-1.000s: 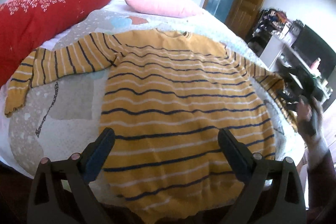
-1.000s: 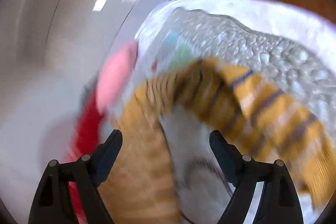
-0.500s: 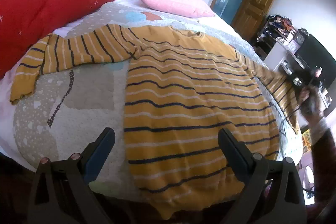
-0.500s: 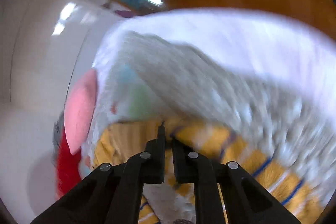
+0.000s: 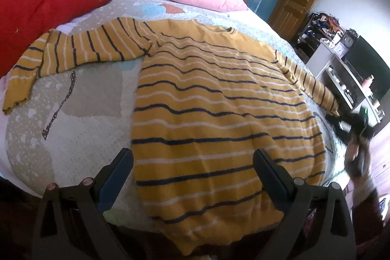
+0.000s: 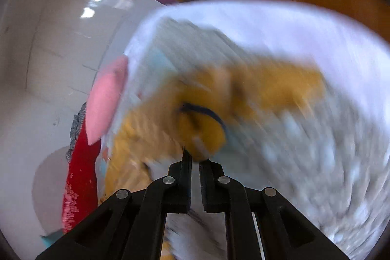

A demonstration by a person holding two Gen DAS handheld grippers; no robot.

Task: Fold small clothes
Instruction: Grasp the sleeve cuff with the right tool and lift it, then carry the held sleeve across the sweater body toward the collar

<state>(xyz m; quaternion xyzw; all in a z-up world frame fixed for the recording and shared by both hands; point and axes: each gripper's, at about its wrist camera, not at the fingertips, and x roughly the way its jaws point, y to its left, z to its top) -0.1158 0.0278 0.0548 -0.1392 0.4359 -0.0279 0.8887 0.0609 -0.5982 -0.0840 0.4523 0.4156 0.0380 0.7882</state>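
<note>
Beside the sweater (image 5: 219, 99), we are pinching its sleeve end (image 6: 202, 135) with the right gripper (image 6: 195, 160) to fold it in; the left gripper (image 5: 192, 162) is waiting wide apart.

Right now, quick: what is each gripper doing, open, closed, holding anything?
Left gripper: open, holding nothing, above the sweater's hem.
Right gripper: closed on the cuff of the sweater's sleeve.

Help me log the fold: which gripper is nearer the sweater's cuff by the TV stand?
Right. The right gripper is shut on that cuff. The left gripper hovers open over the sweater's hem, well away from it.
</note>
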